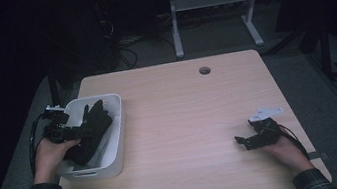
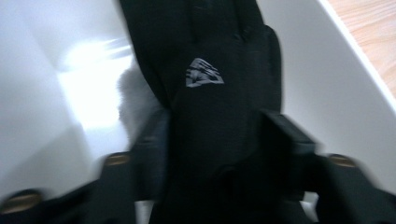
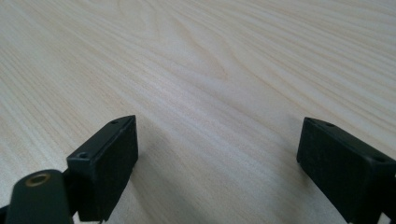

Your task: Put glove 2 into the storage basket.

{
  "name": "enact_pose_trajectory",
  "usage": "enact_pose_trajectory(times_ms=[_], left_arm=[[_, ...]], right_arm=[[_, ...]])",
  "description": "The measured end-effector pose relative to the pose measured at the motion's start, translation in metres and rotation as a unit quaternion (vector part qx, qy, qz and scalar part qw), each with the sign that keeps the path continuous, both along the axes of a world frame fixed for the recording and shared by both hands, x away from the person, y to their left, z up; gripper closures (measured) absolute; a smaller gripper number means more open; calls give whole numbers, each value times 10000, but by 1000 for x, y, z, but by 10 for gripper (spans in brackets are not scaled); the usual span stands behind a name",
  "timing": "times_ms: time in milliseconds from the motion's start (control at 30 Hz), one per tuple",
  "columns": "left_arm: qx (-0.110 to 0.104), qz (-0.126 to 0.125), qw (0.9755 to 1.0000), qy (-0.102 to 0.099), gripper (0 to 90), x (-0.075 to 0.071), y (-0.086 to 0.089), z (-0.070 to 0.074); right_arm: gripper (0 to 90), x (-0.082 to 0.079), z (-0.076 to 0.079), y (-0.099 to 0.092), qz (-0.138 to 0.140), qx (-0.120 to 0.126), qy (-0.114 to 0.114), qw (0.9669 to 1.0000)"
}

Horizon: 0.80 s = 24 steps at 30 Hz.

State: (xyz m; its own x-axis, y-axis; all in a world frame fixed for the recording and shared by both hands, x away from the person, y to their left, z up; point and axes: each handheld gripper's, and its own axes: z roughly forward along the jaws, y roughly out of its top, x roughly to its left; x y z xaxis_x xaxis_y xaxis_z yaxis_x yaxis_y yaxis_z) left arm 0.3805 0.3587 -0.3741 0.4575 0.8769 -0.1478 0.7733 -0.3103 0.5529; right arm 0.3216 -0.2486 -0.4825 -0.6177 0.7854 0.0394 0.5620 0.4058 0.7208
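A black glove (image 1: 91, 128) with a small grey logo (image 2: 204, 73) lies in a white plastic bin (image 1: 118, 119) at the table's left edge. My left gripper (image 1: 81, 133) reaches into the bin from the left. The glove (image 2: 210, 121) runs up between its two jaws, which stand apart on either side of it; that view is blurred and I see no pinch on the cloth. My right gripper (image 1: 244, 132) rests low over the bare wooden table (image 1: 186, 122) at the right. It is open, with nothing but wood grain (image 3: 210, 56) between its fingers.
The bin's white walls (image 2: 327, 84) rise close around the left gripper. A round cable hole (image 1: 205, 70) sits near the table's far edge. Behind the table stand the white legs of another desk (image 1: 175, 22), with cables on the dark floor.
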Motion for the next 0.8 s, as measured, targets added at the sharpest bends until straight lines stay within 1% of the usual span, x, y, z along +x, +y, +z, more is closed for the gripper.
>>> enact_pose_trajectory(times_ms=[33,100,167,200,267,333,400,467,533,567,633,700,800], left_arm=[[41,10,10000,-46,340,0,0,0],[39,35,9998,-205,265,0,-1,2],[16,44,9993,-366,216,-1,-2,5],[10,49,9991,-410,200,-1,-3,7],[-33,57,9988,-482,185,-1,-4,10],[-48,-31,9985,-545,183,-2,-8,13],[-133,-109,9979,-621,181,-4,-14,16],[-136,-224,9973,-680,180,-5,-21,18],[-202,-335,9966,-726,179,-6,-31,20],[-221,-429,9959,-763,180,-7,-38,22],[-285,-509,9950,-816,179,-8,-46,23],[-390,-621,9935,-870,179,-10,-57,25],[-480,-827,9909,-946,179,-13,-75,26]], right_arm=[[123,0,0,0,1,0,0,10000],[123,0,0,0,0,0,1,10000],[123,0,0,0,0,0,1,10000],[123,0,0,0,-17,24,9,10000],[123,0,0,0,-14,15,-12,10000],[123,0,0,0,-14,13,-15,10000],[123,0,0,0,-25,12,-1,10000],[123,-1,0,0,-31,22,17,10000],[123,-1,0,0,-23,11,13,10000],[123,-1,0,0,-28,21,16,10000],[123,-1,0,0,-23,12,12,10000],[123,-1,0,0,-22,12,12,10000],[123,-1,0,0,-28,19,16,10000]])
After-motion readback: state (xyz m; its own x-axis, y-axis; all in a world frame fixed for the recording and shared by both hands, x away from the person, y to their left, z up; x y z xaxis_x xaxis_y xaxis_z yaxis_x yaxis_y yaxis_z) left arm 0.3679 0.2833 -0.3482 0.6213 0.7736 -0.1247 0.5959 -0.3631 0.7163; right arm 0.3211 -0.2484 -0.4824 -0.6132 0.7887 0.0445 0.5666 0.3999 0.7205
